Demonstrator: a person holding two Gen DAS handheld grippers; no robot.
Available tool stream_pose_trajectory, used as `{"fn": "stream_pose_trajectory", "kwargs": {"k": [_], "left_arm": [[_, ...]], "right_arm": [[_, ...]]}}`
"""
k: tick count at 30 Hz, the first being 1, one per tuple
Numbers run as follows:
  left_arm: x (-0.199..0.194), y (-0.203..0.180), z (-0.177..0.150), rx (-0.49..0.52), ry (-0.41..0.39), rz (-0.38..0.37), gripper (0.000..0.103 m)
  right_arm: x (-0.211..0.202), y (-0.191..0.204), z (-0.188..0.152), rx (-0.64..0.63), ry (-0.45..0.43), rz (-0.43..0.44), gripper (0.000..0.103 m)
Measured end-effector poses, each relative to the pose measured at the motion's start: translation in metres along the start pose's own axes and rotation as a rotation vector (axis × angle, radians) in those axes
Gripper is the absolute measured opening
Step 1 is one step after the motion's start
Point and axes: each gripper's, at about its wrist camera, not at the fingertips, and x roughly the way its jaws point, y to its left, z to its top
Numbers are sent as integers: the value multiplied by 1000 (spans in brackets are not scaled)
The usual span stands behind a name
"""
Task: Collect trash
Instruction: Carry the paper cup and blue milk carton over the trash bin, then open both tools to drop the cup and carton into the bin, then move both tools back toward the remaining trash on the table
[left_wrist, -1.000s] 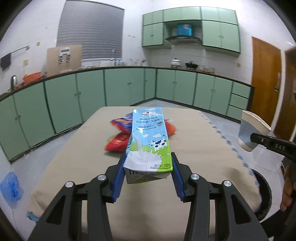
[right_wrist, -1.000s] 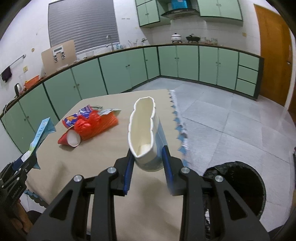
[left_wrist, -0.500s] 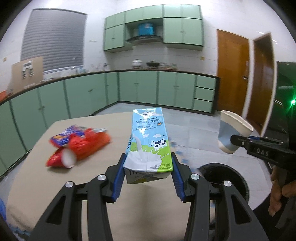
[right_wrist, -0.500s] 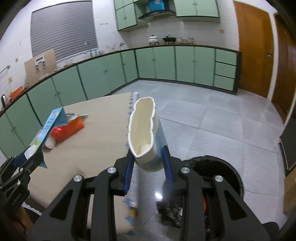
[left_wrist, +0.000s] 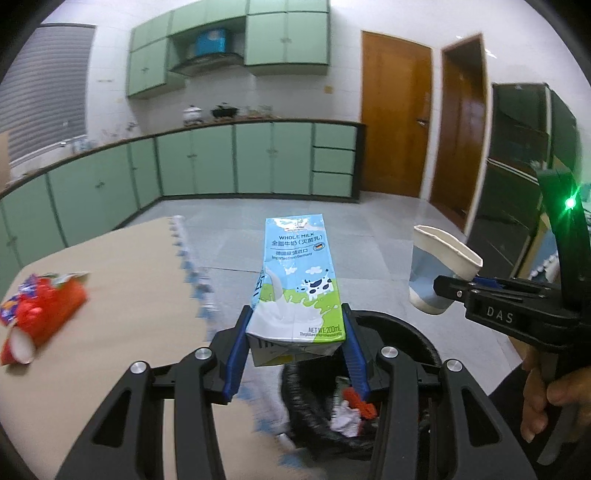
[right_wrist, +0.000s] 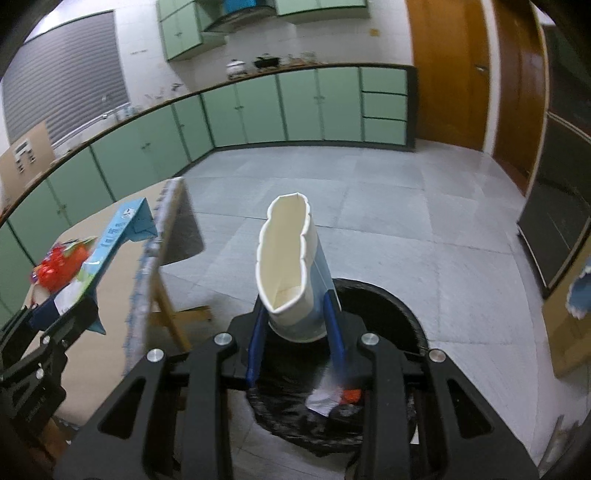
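My left gripper (left_wrist: 295, 332) is shut on a blue-and-green milk carton (left_wrist: 297, 284), held over the near rim of a black-lined trash bin (left_wrist: 413, 332). My right gripper (right_wrist: 295, 325) is shut on a squashed white-and-blue paper cup (right_wrist: 291, 266) above the same trash bin (right_wrist: 391, 310). In the left wrist view the cup (left_wrist: 439, 269) hangs at the right, with a person's hand (left_wrist: 550, 391) on the handle. In the right wrist view the carton (right_wrist: 107, 251) shows at the left. Crumpled paper and red scraps lie inside the bin.
A table with a beige cloth (left_wrist: 122, 288) stands left of the bin; a red cup and colourful wrappers (left_wrist: 33, 314) lie on it. A wooden table leg (right_wrist: 170, 314) is beside the bin. Green cabinets (left_wrist: 221, 162) and wooden doors (left_wrist: 395, 122) line the far walls.
Both grippers have swung to the right, off the table and over the trash bin, and tilted down. Each keeps its grip on its item. The wrappers have slid to the left edge of view.
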Motion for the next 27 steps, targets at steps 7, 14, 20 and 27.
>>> {"fn": "stream_pose_trajectory", "kwargs": {"k": [7,14,20,27], "left_arm": [[46,-43,-6,49,57,-74,46],[86,-66,-19,67,122,-101,46],[116,-72,-31,55,184,-93,47],[119,-68,-36,58,193,-78,49]], "right_arm": [[17,-42,-6,71,33,-52,29],[46,-60,-14,107,95,-67,30],[65,-63,-14,110,144,-70,35],[63,-67,-12,124,137,-67,38]]}}
